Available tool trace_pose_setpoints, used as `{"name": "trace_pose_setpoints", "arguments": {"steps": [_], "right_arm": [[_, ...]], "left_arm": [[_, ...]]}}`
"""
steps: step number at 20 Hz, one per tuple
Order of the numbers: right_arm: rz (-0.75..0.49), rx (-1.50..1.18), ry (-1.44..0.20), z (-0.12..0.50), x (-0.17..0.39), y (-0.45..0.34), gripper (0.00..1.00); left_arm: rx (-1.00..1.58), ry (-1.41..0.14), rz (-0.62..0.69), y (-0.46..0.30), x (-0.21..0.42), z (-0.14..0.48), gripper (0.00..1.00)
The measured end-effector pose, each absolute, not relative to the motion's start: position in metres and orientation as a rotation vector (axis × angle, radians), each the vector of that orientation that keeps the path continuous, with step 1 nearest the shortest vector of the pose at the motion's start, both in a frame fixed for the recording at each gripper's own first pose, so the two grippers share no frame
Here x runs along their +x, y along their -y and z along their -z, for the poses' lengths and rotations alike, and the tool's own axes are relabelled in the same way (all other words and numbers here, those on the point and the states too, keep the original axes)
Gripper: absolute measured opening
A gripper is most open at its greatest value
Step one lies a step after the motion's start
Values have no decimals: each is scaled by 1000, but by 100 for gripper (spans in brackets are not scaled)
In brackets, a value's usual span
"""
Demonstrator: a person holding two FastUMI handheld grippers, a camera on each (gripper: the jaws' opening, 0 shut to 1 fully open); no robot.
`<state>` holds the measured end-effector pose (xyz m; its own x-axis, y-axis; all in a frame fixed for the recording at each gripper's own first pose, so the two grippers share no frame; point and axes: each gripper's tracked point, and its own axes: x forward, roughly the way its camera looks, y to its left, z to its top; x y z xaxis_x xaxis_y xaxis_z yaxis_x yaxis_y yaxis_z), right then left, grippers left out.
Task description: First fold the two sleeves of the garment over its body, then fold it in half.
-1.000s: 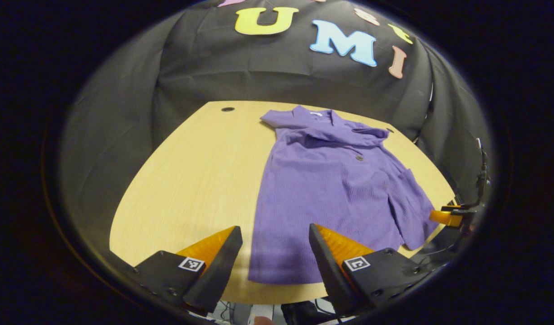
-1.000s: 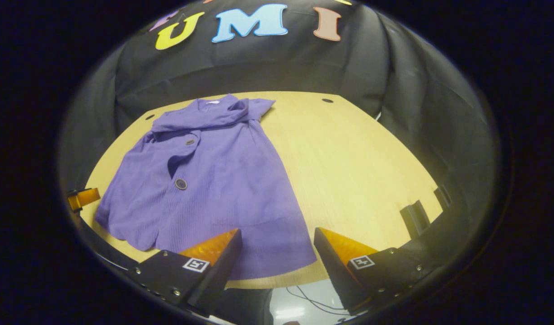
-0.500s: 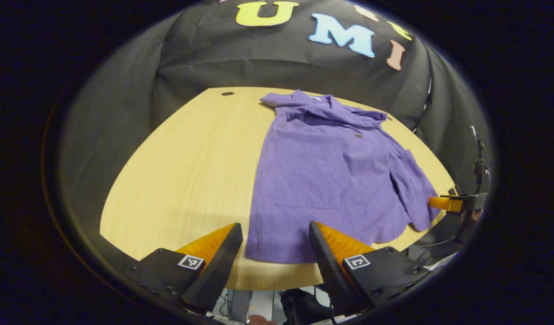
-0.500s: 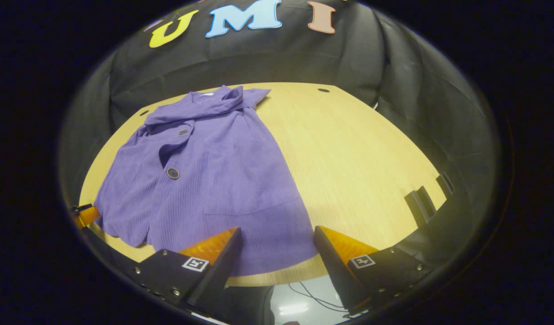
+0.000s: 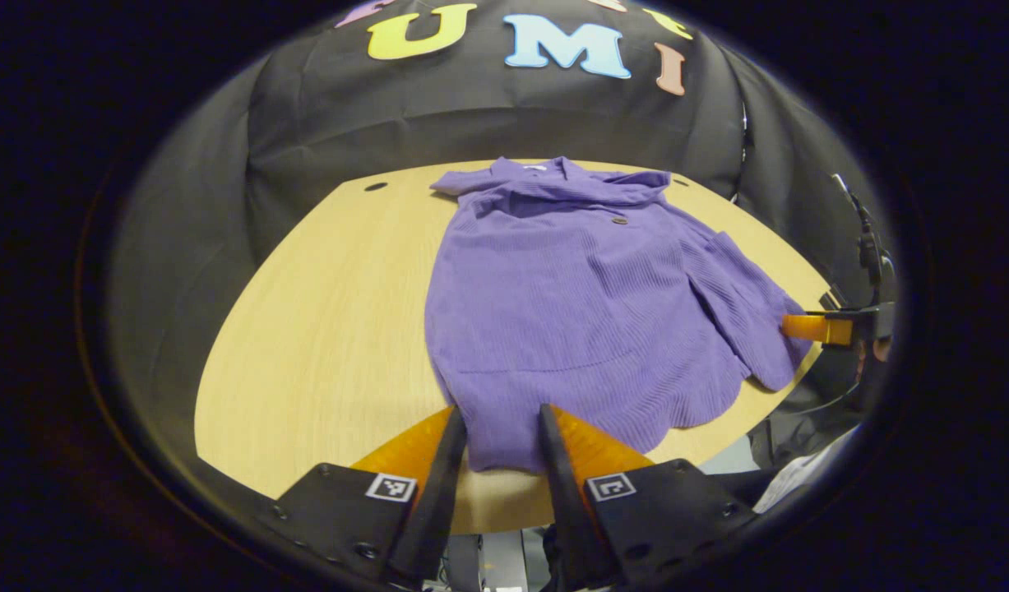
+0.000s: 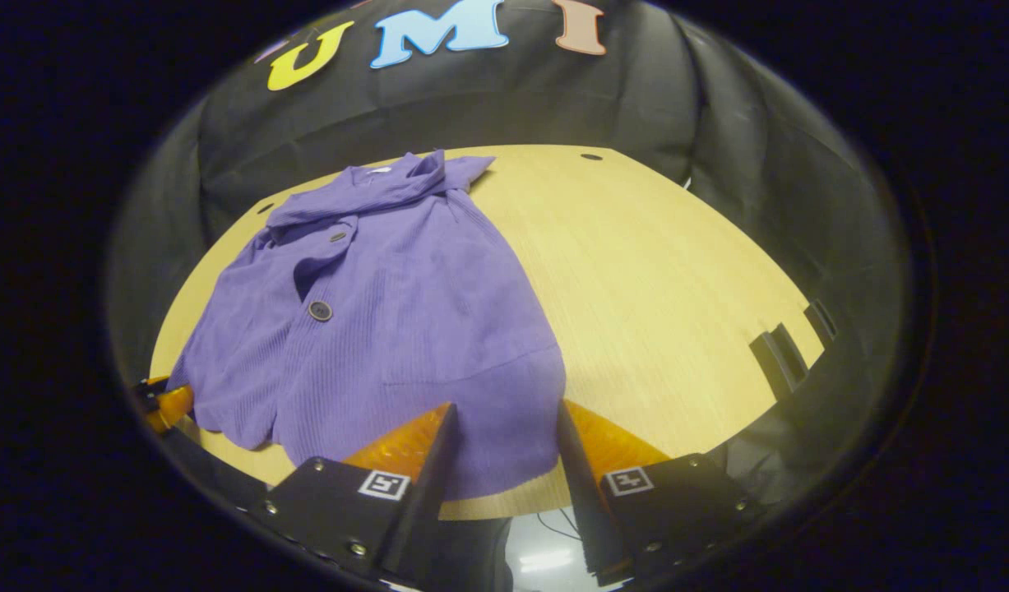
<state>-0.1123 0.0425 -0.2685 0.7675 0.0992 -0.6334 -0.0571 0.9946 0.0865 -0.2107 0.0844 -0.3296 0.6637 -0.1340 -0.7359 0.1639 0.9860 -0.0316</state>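
Garment flat on table, sleeves folded in | left gripper view: left gripper narrowed astride near hem corner, grip unconfirmed; other gripper's finger at right edge | right gripper view: right gripper partly parted over hem; buttons, black brackets at table's right edge.

I am looking at a big wooden table with a light yellow top. Its far edge is curving, and I am seeing it again in the right gripper view. Two small dark round holes are sitting near that far edge, one toward the left and one toward the right. A black cloth wall is hanging behind the table and going around its sides. Two dark slots are showing at the table's right edge. Thin cables are lying on a pale floor under the near edge.
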Motion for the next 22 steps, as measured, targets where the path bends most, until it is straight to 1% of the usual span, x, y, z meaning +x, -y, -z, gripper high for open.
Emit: {"name": "trace_pose_setpoints", "arguments": {"steps": [1, 3, 4, 5, 6, 7, 8, 11, 16, 22], "right_arm": [[-87, 54, -698, 269, -112, -42, 70], [-108, 54, -700, 266, -109, -47, 70], [-78, 91, -703, 269, -104, -46, 44], [-73, 113, -708, 268, -106, -45, 18], [-78, 123, -713, 268, -106, -47, 20], [-66, 141, -704, 261, -105, -50, 20], [-82, 151, -719, 262, -107, -54, 7], [-102, 203, -714, 253, -108, -53, 8], [-137, 295, -629, 201, -104, -57, 7], [-207, 312, -502, 122, -73, -62, 7]], "left_arm": [[30, -829, 175, -83, -211, 330, 55], [23, -830, 180, -80, -209, 329, 37], [16, -832, 180, -79, -208, 330, 24], [17, -839, 185, -78, -208, 329, 17], [10, -842, 175, -77, -208, 329, 17], [-17, -851, 166, -76, -209, 329, 10], [-50, -860, 179, -73, -207, 327, 10], [-139, -854, 196, -69, -207, 312, 10], [-182, -782, 244, -59, -194, 269, 10], [-269, -656, 288, -42, -140, 189, 10]]}}
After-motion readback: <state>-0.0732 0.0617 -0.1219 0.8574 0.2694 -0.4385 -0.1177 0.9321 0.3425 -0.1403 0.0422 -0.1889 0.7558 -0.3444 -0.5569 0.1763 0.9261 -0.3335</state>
